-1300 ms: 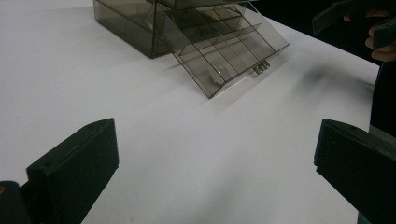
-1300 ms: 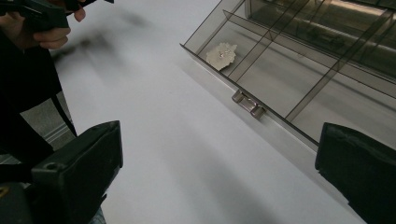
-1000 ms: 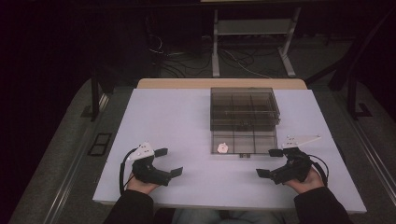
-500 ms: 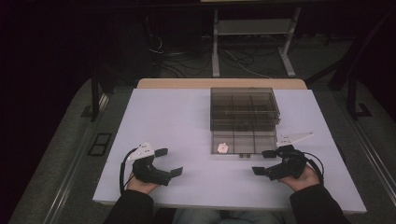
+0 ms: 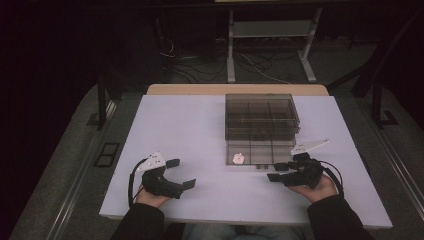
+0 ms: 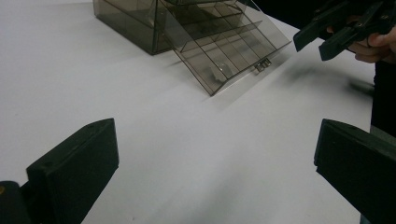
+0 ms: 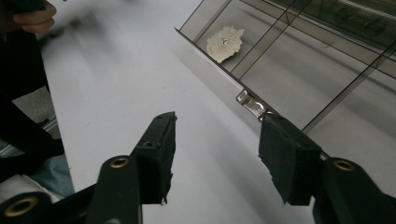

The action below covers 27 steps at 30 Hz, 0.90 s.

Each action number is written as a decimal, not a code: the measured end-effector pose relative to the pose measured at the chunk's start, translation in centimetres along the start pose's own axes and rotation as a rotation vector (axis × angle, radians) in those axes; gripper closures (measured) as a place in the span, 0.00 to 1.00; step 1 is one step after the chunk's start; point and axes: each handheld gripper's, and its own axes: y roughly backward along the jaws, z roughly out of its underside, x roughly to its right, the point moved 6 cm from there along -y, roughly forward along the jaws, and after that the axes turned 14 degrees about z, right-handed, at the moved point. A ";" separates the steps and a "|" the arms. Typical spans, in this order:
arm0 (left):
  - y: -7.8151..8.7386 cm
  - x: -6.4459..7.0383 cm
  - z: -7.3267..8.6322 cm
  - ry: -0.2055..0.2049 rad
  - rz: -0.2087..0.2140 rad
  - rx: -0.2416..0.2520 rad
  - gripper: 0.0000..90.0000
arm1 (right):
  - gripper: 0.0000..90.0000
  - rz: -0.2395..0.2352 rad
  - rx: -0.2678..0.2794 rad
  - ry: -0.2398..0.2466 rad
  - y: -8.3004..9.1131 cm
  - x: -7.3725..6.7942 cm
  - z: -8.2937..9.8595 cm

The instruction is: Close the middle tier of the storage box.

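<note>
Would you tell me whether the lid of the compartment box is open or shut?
Open: the lid lies folded forward onto the table in front of the compartment box, its latch free.

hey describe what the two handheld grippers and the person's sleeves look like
Both the left gripper and the right gripper are black, with two blocky jaws faced in dark pads; brass-coloured rivets show at the right gripper's joints. Each carries a pale three-cornered plate on top and trails a black cable. The sleeves are dark.
</note>
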 end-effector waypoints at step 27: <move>-0.3 -0.2 0.1 -0.006 0.008 -0.017 0.00 | 0.99 0.097 -0.136 -0.099 -2.8 1.6 1.0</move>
